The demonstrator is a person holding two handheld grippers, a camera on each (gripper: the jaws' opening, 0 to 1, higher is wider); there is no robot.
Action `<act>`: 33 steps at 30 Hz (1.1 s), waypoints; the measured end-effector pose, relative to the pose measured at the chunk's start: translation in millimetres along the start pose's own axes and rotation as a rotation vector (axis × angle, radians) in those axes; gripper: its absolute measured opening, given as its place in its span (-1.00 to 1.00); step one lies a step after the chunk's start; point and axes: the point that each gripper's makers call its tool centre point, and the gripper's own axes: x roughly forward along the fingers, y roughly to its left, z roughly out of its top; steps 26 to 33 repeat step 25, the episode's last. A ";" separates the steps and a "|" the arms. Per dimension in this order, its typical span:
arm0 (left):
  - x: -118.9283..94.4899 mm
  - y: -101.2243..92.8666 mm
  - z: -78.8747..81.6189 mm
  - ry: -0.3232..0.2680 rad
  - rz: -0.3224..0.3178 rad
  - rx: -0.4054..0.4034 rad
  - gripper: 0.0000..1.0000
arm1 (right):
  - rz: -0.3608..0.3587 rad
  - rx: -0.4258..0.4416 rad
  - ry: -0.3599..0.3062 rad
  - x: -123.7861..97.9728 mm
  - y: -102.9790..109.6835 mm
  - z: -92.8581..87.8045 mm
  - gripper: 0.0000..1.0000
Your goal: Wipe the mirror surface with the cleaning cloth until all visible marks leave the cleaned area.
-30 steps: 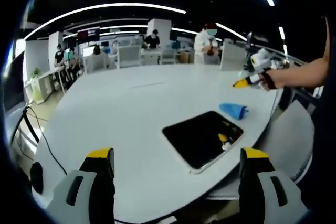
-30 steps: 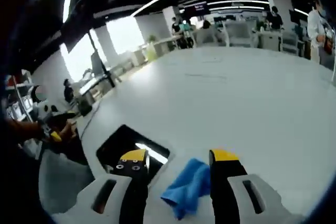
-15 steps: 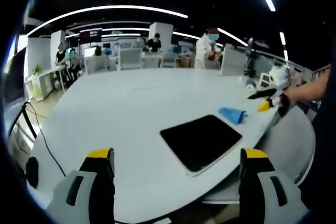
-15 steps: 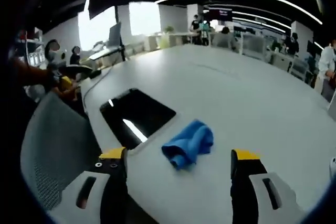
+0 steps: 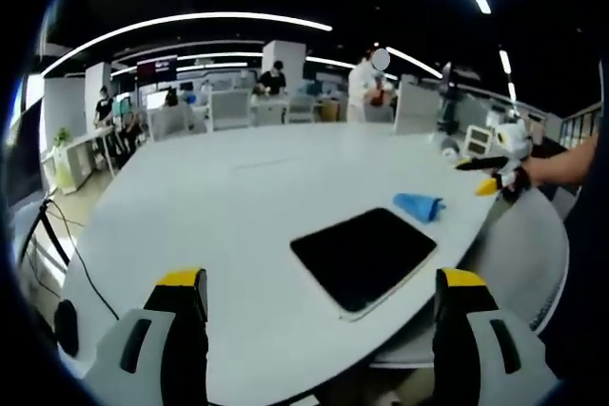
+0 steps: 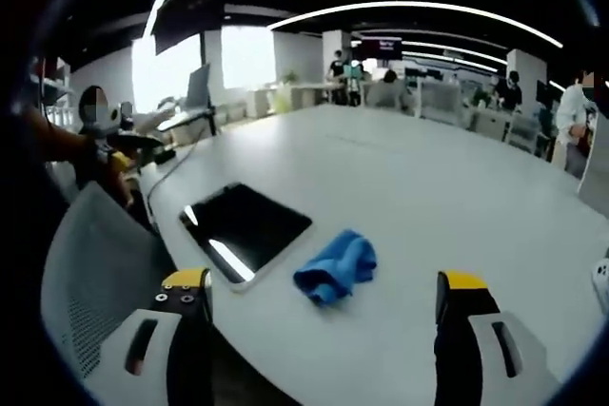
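A dark rectangular mirror (image 5: 363, 256) lies flat near the edge of the big white table (image 5: 238, 197); it also shows in the right gripper view as the mirror (image 6: 245, 226), reflecting a strip light. A crumpled blue cloth (image 5: 419, 204) rests on the table just beyond the mirror's far corner, and the cloth (image 6: 335, 266) lies beside the mirror in the right gripper view. My left gripper (image 5: 319, 306) hangs open short of the mirror, with nothing in it. My right gripper (image 6: 324, 306) is open and empty, just short of the cloth. The right gripper (image 5: 495, 178) also appears at the right of the left gripper view, held in a hand.
A grey mesh chair (image 6: 90, 273) stands at the table edge by the mirror, also seen as the chair (image 5: 528, 254). Cables (image 5: 57, 254) hang off the table's left side. Several people (image 5: 276, 73) sit and stand at desks far behind. The left gripper (image 6: 119, 154) shows beyond the chair.
The right gripper has drawn back from the cloth and its jaws have spread wider. The left gripper has barely moved.
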 end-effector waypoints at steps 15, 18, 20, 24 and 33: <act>13.8 -1.1 1.5 -0.007 -0.030 0.021 0.99 | -0.015 -0.093 0.013 0.6 7.8 -7.3 0.99; 13.7 0.3 1.8 -0.011 -0.027 0.026 0.99 | -0.061 -0.007 0.014 -3.6 -5.7 -12.1 0.99; 12.6 0.6 1.4 -0.012 -0.023 0.021 0.99 | -0.070 0.009 -0.010 -5.2 -10.6 -7.2 0.99; 11.8 -1.3 -2.9 0.005 -0.037 0.033 0.99 | -0.071 0.009 -0.018 -6.3 -9.7 -4.9 0.99; 12.3 -0.5 -4.3 0.011 -0.038 0.032 0.99 | -0.070 0.008 -0.015 -5.5 -9.3 -6.1 0.99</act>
